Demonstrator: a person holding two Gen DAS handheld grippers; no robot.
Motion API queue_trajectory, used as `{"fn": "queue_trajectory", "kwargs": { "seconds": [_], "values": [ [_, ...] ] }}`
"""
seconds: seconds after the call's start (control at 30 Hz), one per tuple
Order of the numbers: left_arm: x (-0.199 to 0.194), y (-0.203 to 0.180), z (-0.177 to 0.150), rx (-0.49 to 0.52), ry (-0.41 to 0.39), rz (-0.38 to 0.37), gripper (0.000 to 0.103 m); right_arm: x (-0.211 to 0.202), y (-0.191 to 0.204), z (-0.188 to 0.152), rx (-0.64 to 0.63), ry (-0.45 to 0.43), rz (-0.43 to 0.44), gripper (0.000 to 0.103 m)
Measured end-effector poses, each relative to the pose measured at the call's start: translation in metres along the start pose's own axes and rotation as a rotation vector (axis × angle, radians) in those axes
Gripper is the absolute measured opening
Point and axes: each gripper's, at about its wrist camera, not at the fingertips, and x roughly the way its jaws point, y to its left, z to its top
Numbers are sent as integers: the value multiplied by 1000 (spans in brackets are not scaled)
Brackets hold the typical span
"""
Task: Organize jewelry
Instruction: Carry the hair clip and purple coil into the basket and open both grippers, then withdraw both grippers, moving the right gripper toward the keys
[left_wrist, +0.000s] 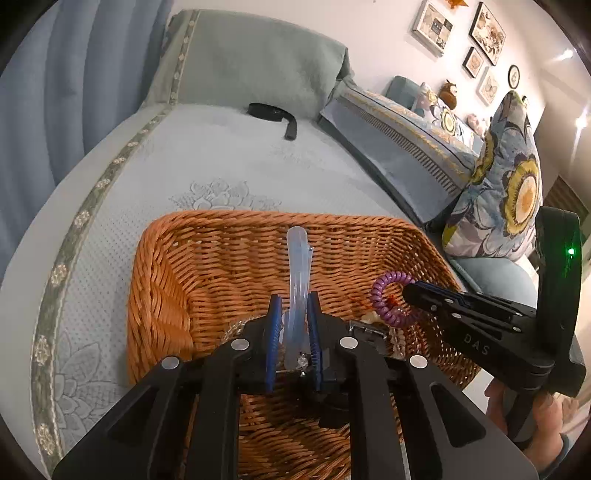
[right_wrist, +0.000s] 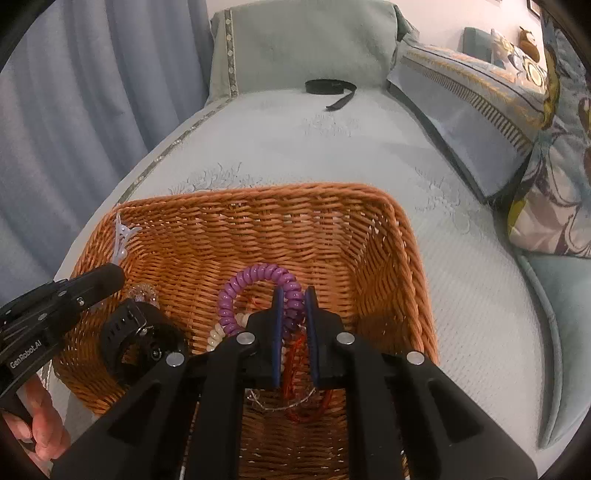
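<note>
A wicker basket (right_wrist: 391, 236) sits on a pale quilted bed cover (right_wrist: 295, 147), with a black strap (right_wrist: 332, 88) lying well beyond it near the headboard and patterned pillows (left_wrist: 506, 192) along the right side. Inside the basket lie a black watch (right_wrist: 125, 325), a string of cream beads (right_wrist: 216, 336) and a red cord (right_wrist: 295, 354). The left gripper (left_wrist: 293, 321) is closed on a clear hair clip (left_wrist: 298, 266), which stands upright above the basket floor. The right gripper (right_wrist: 294, 317) pinches a purple coil band (right_wrist: 251, 284), lifted just over the beads. The two tools are near each other inside the basket, hemmed by its woven walls; open cover lies beyond the far rim.
</note>
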Motion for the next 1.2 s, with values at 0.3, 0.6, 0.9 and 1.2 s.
{"fn": "queue_trajectory", "kwargs": {
  "seconds": [0.3, 0.6, 0.9, 1.2],
  "values": [
    [-29, 1, -10, -2, -39, -24, 41, -21, -14, -12, 58, -4, 106, 23],
    [-91, -11, -41, 24, -144, -103, 43, -85, -30, -43, 16, -129, 141, 23],
    [-101, -20, -96, 47, -91, -147, 43, -86, -56, -91, 9, -96, 144, 23],
    [-58, -29, -124, 65, 33, -159, 43, -61, -62, -113, 10, -21, 234, 23]
  ]
}}
